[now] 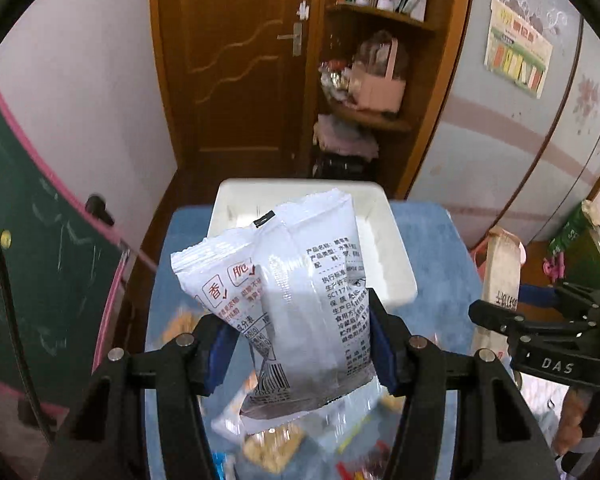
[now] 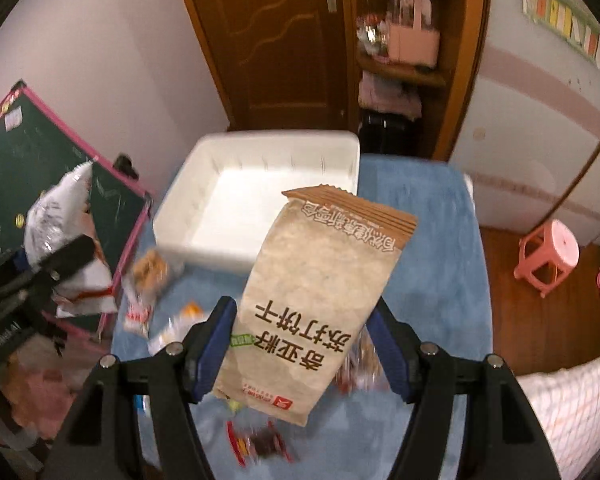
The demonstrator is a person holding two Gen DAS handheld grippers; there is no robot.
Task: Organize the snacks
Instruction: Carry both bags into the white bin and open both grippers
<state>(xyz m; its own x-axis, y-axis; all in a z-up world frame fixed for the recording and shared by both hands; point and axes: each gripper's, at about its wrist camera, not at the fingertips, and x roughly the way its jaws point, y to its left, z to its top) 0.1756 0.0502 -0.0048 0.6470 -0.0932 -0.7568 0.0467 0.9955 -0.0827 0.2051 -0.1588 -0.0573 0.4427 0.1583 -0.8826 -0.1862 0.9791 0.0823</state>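
My left gripper [image 1: 300,320] is shut on a silver-white snack packet [image 1: 304,308], held up above the blue table [image 1: 432,240]; the same packet [image 2: 60,220] shows at the left edge of the right wrist view. My right gripper [image 2: 306,320] is shut on a beige cracker packet [image 2: 320,292] with a brown sealed top. A white bin [image 2: 260,188] stands at the table's far end, beyond both packets, also visible as the white bin [image 1: 384,240] behind the silver packet. Several loose snack packets [image 2: 148,276] lie blurred on the table below.
A green chalkboard with a pink frame [image 2: 40,160] leans at the left of the table. Behind the bin are a wooden door [image 1: 236,60] and cluttered shelves [image 1: 372,76]. A pink stool [image 2: 548,256] stands on the floor to the right. The right gripper's body [image 1: 548,332] appears at right.
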